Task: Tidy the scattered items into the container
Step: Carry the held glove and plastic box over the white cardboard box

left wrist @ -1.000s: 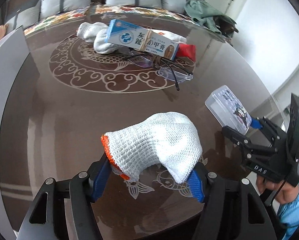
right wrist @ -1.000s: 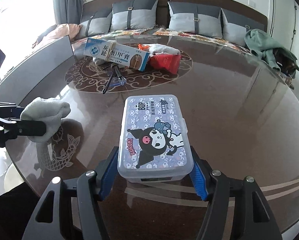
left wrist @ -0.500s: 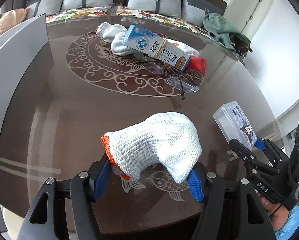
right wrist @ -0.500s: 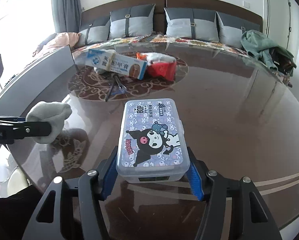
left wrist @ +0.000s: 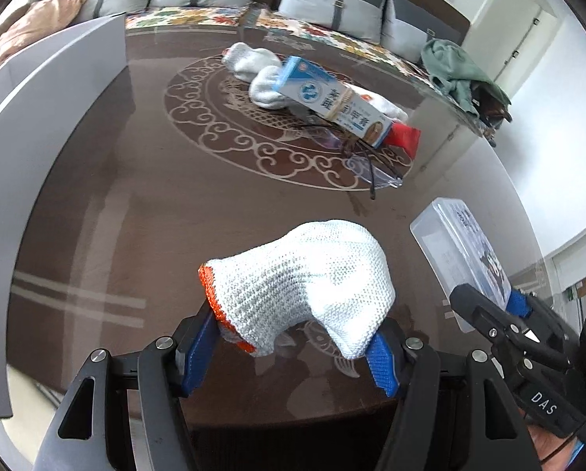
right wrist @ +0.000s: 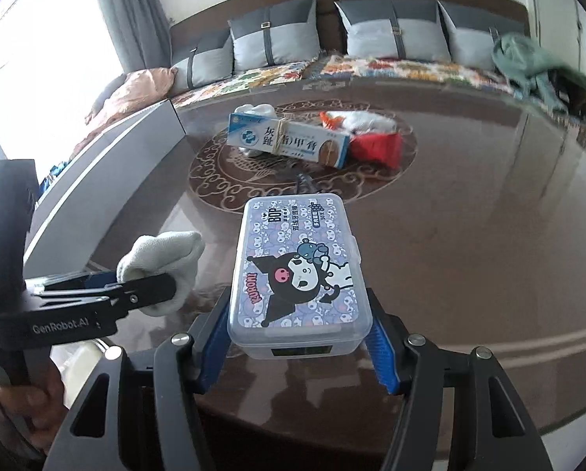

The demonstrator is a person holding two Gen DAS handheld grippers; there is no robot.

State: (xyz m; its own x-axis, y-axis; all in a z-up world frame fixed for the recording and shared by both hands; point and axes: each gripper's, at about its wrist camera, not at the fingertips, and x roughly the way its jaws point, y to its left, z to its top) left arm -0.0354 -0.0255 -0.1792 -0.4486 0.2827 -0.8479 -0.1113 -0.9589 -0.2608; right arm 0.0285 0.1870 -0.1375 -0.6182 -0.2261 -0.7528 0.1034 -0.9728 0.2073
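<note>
The glove [left wrist: 304, 278], white knit with an orange cuff, is pinched between the blue pads of the left gripper [left wrist: 293, 347] and held above the near edge of the table [left wrist: 175, 204], clear of the glass. The right gripper [right wrist: 299, 347] clamps a clear plastic box [right wrist: 297, 271] with a cartoon lid by its long sides, also lifted off the table; its jaws closed a little further on the box within the last second. Seen from the right wrist, the glove hangs just left of the box, the two apart. Toward the table's centre, on the round pattern, lie a blue-and-white carton [left wrist: 332, 102], socks [left wrist: 253, 66], a red packet [left wrist: 404, 137] and glasses [left wrist: 367, 165], crowded together. A grey bin [left wrist: 46, 90] stands at the table's left side.
</note>
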